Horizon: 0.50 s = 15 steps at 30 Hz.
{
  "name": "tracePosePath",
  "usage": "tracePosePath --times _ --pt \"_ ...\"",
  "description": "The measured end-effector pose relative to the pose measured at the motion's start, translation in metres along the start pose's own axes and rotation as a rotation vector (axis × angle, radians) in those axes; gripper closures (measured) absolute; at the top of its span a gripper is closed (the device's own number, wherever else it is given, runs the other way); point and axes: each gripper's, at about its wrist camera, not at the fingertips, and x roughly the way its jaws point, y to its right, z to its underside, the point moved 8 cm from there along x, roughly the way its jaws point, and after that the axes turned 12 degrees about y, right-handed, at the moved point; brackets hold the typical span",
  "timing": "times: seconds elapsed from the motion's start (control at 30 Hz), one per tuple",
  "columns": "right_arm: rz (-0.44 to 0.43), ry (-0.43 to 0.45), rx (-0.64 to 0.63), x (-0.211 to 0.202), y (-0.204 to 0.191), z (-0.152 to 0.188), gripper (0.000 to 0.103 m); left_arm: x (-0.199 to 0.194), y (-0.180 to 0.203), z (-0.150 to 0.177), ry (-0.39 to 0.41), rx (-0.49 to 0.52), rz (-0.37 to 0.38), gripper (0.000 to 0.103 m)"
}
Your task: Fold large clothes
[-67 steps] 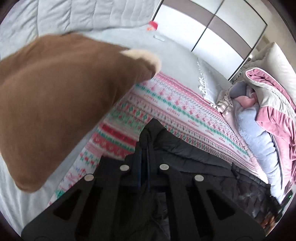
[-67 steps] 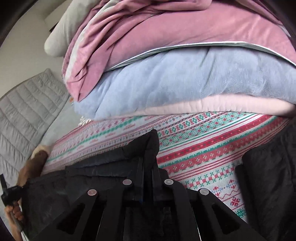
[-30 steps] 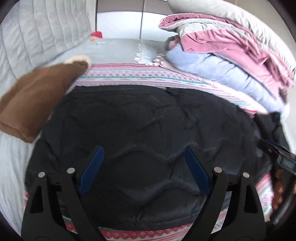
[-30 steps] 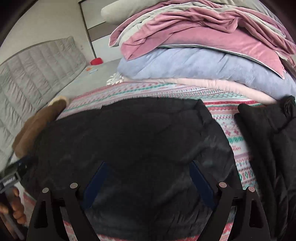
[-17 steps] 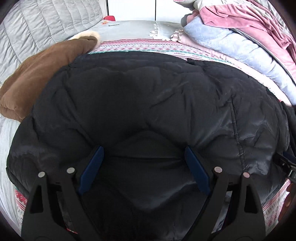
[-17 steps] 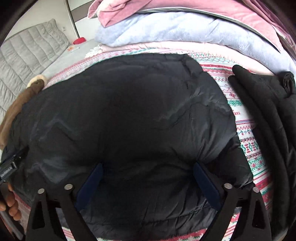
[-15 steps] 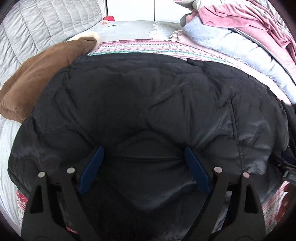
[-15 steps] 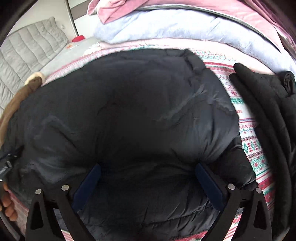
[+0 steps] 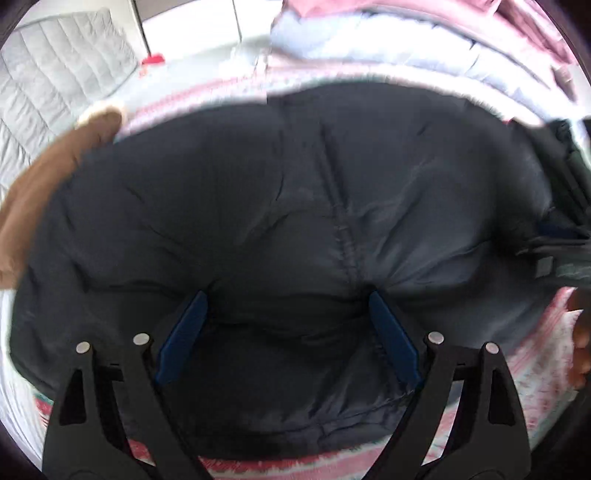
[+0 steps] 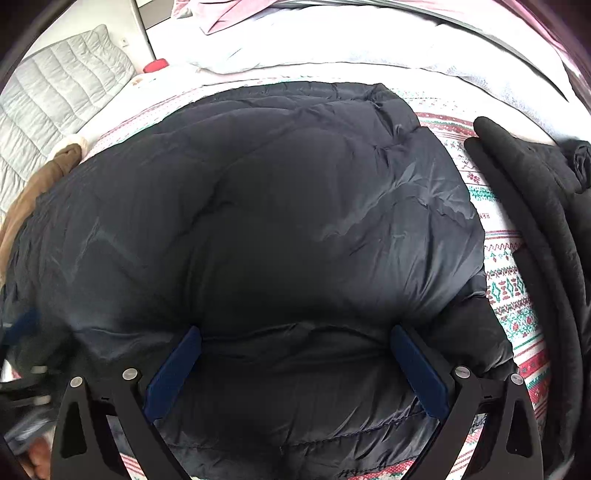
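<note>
Bed w/ patterned blanket (image 10: 506,291) under black jacket (image 10: 258,206); both grippers (image 9: 288,321) (image 10: 295,354) spread wide.

Bright daylight; grey quilted headboard (image 10: 55,103) beside white wardrobe doors (image 9: 188,22).

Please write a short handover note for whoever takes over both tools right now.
Left tool: open, holding nothing, low over the black puffer jacket.
Right tool: open, holding nothing, low over the same jacket.
The jacket lies folded over on the patterned blanket, its near hem toward the tools. A brown garment lies to its left, another dark garment to its right.
Done: one fold is laid down.
Left: probably fold it again to a smaller bundle, then smooth it. Whether the sleeves are tucked in cannot be seen.
</note>
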Motion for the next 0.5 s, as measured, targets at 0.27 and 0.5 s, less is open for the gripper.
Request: tracePosePath --times 0.27,0.5 --pt "-0.011 -0.017 0.001 0.0 0.005 0.001 0.0 -0.025 -0.024 -0.059 0.088 -0.117 0.052 0.012" --pt "-0.009 -0.027 0.011 0.001 0.008 -0.006 0.0 0.044 -0.029 -0.096 -0.007 -0.092 -0.073 0.012"
